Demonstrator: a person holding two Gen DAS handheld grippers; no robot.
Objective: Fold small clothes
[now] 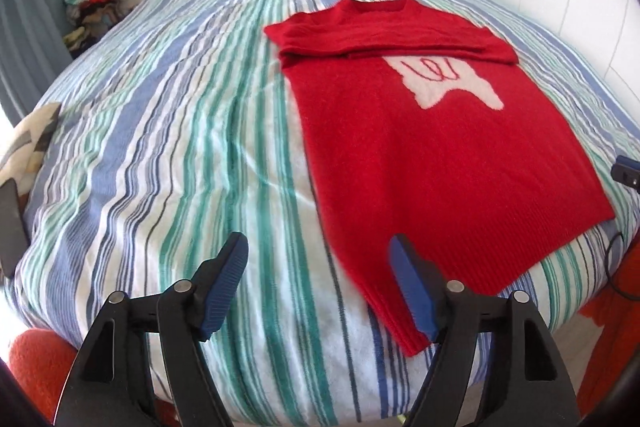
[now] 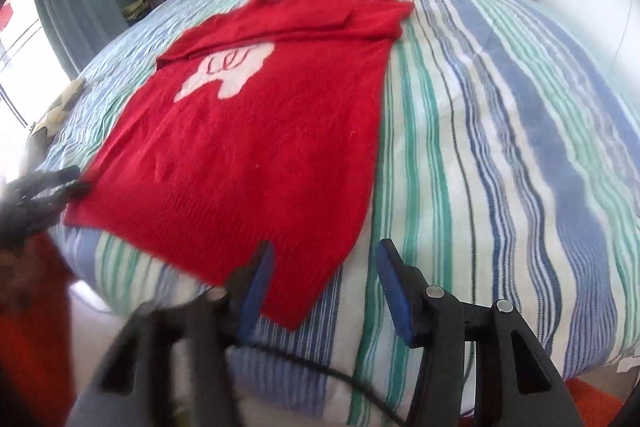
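Left jaws: black two-finger gripper with blue ribbed pads (image 1: 320,283), standing wide, nothing between; right-hand pad over the near left corner of the hem, contact not clear.
Right jaws: matching black gripper with blue pads (image 2: 326,283), parted to a middling gap, nothing pressed between; left pad over the near right corner of the hem, right pad over bare bedcover.
Garment: red knitted jumper with a white motif on the chest (image 1: 432,147), lying flat on the bed, neck at the far end, ribbed hem nearest the cameras.
Sleeves: both already laid across the chest below the neck, overlapping, covering the top of the white motif.
Bed: mattress under a blue, green and white striped cover (image 1: 168,147), lightly rumpled, carrying the jumper towards its near edge.
Far corner: heap of mixed clothes (image 1: 94,7) beside a grey-blue curtain, well apart from the jumper; folded or not, cannot tell.
Done so far: jumper spread out, sleeves folded in, body squared to a long rectangle.
Left to do: probably taking hold of the two hem corners and carrying the hem up towards the neck, once or twice, to make a small packet.
Progress: judged about halfway for this garment.
Watch for: soft fuzzy knit likely to slip or drag the sleeves out of place if lifted unevenly.
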